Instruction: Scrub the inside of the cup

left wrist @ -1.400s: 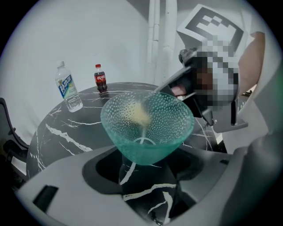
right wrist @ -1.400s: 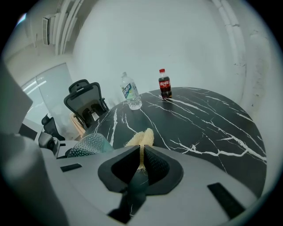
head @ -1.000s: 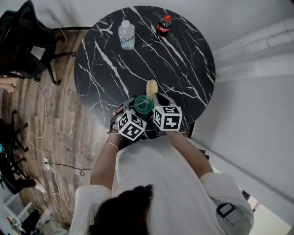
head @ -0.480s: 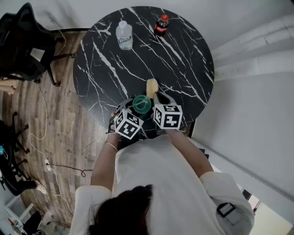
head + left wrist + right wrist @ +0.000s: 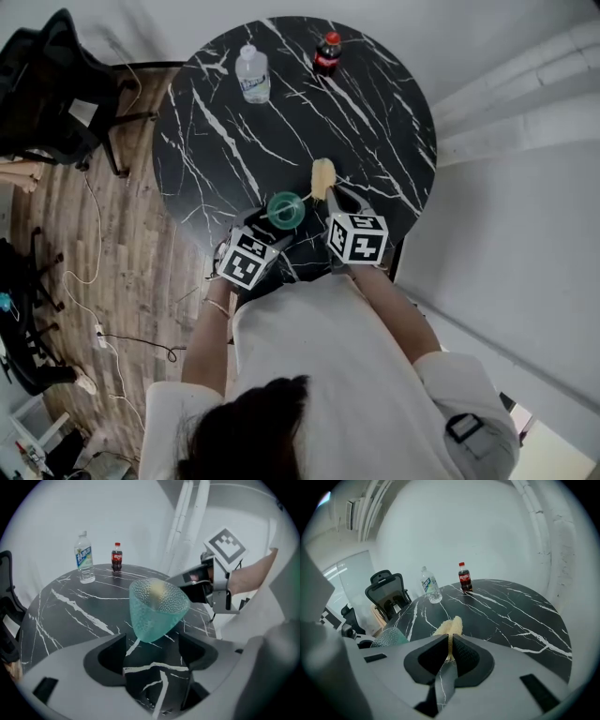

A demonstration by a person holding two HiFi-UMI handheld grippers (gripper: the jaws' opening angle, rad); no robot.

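A teal, bumpy see-through cup [image 5: 286,209] stands on the black marble table [image 5: 375,122] near its front edge. My left gripper [image 5: 269,234] is just behind it. In the left gripper view the cup [image 5: 157,606] sits in front of the gripper [image 5: 152,651]; the jaws have just been opening, and the pads stand wide and clear of its narrow base. My right gripper [image 5: 328,199] is shut on a yellow sponge [image 5: 322,178], held right of the cup. In the right gripper view the sponge [image 5: 451,626] sticks out of the gripper [image 5: 449,656].
A clear water bottle [image 5: 255,73] and a small cola bottle [image 5: 327,52] stand at the table's far side. A black office chair [image 5: 56,84] stands left of the table on the wooden floor, where cables lie [image 5: 112,333]. A white wall runs along the right.
The left gripper has let go of the cup and drawn back toward the person's body, leaving it on the table. The right gripper has shifted right and away with the sponge.
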